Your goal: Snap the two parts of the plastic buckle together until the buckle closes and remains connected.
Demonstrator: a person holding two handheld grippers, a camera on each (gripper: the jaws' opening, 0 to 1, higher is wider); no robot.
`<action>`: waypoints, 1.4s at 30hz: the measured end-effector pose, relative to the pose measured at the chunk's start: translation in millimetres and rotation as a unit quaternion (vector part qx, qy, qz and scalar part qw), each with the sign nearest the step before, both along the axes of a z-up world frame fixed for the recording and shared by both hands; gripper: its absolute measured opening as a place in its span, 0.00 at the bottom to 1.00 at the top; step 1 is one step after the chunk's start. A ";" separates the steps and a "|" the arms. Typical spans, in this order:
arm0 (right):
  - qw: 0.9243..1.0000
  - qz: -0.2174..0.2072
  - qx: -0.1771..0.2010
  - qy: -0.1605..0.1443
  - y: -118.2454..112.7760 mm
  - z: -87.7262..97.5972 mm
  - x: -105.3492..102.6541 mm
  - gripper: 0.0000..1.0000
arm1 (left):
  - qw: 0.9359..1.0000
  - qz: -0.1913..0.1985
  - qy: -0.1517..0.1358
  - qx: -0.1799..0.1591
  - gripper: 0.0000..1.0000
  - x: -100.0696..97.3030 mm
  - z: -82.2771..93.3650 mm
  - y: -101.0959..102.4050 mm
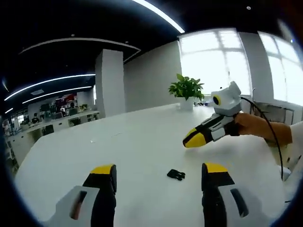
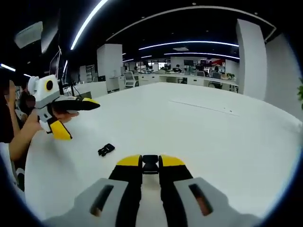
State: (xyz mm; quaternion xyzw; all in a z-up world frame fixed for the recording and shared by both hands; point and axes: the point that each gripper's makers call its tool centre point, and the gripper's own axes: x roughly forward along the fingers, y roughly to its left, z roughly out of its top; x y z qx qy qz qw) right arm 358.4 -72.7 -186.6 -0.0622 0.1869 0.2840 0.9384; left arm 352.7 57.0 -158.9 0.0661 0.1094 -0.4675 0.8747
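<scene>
One black buckle part [image 1: 175, 174] lies on the white table [image 1: 137, 142] between and just ahead of my left gripper [image 1: 160, 173], which is open and holds nothing. The same part [image 2: 106, 150] lies left of my right gripper [image 2: 150, 162] in the right gripper view. My right gripper is shut on the other black buckle part [image 2: 150, 163], which sticks up between its yellow tips. In the left gripper view the right gripper [image 1: 195, 138] hovers above the table to the right, held by a person's hand. The left gripper [image 2: 71, 116] appears at the left of the right gripper view, jaws apart.
A potted green plant [image 1: 187, 90] stands at the far edge of the table near bright windows. A black cable [image 1: 272, 132] trails from the right gripper. Desks and chairs [image 2: 189, 78] fill the office behind. A person's arm [image 2: 19, 137] is at the left.
</scene>
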 end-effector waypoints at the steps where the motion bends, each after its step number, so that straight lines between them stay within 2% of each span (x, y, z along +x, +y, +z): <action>1: 1.000 -0.001 -0.001 -0.001 -1.5 -0.2 -0.1 0.13 | 1.000 -0.005 -0.002 0.002 0.74 0.0 -0.4 -1.3; 6: 1.000 0.002 -0.003 -0.005 -3.4 -1.8 -1.3 0.13 | 1.000 -0.017 0.002 0.012 0.68 6.1 -9.0 -3.5; 10: 1.000 0.009 0.000 -0.009 -3.3 -2.8 -3.1 0.13 | 1.000 -0.023 0.010 0.006 0.66 15.1 -14.8 -3.6; 14: 1.000 0.013 -0.003 -0.012 -5.6 -3.5 -3.5 0.13 | 0.999 -0.024 0.006 0.024 0.63 20.1 -21.1 -1.7; 18: 1.000 0.021 0.003 -0.017 -3.8 -3.2 -5.3 0.13 | 0.999 -0.037 0.009 0.028 0.62 16.8 -25.0 -3.5; 25: 0.999 0.032 0.010 -0.015 -0.1 -4.8 -8.0 0.13 | 0.996 -0.065 0.003 0.063 0.61 11.5 -33.5 -13.4; 34: 0.999 0.036 0.013 -0.014 0.7 -5.2 -9.1 0.13 | 0.996 -0.076 0.014 0.047 0.53 11.1 -32.0 -22.8; 42: 0.999 0.040 0.017 -0.018 1.7 -3.7 -11.3 0.13 | 0.993 -0.101 0.023 0.057 0.52 6.3 -37.5 -33.1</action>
